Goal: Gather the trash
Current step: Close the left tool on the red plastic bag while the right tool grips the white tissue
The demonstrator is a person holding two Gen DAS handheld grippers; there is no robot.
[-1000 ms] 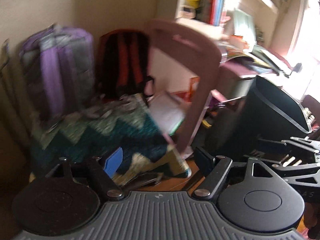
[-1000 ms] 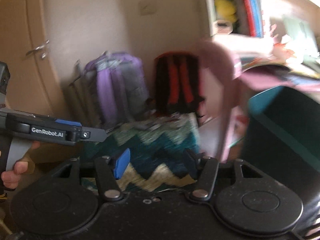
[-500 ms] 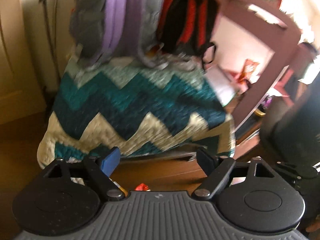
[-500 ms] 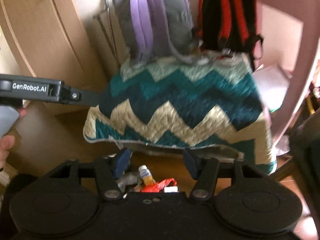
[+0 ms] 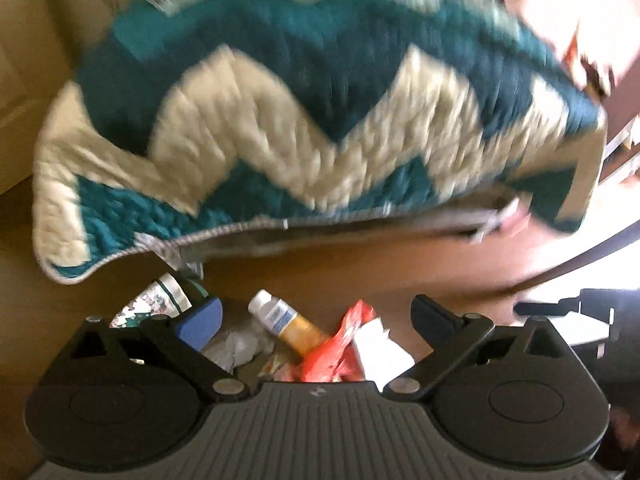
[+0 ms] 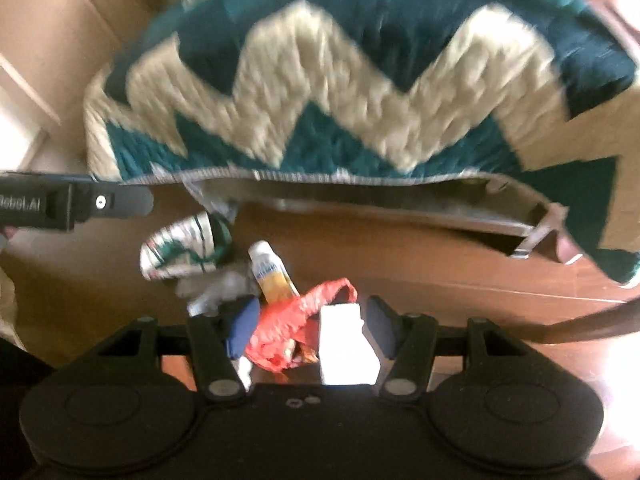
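A small heap of litter lies on the brown wooden floor [image 5: 360,268], just in front of a teal-and-cream zigzag quilted blanket [image 5: 304,92] that drapes down over some low piece of furniture. In the heap are a crushed white-and-green printed paper cup [image 6: 180,248], a small plastic bottle with a white cap and orange contents [image 6: 270,272], a crumpled red plastic wrapper [image 6: 292,320], a white folded card or carton [image 6: 344,344] and some grey crumpled tissue [image 5: 236,346]. They touch or overlap one another, so one reach can cover several pieces.

Both tools point steeply down at the heap. The left gripper [image 5: 316,316] has just been spreading its jaws and now stands as wide as it goes, holding nothing; the bottle, tissue and red wrapper lie in the gap below, which suits a broad scoop. The right gripper [image 6: 312,326] is partly open and also empty, its fingers framing the red wrapper and white carton without pressing on them. The pictures are blurred, so finer contact cannot be judged. No bin shows in either view, and nothing has yet been collected.
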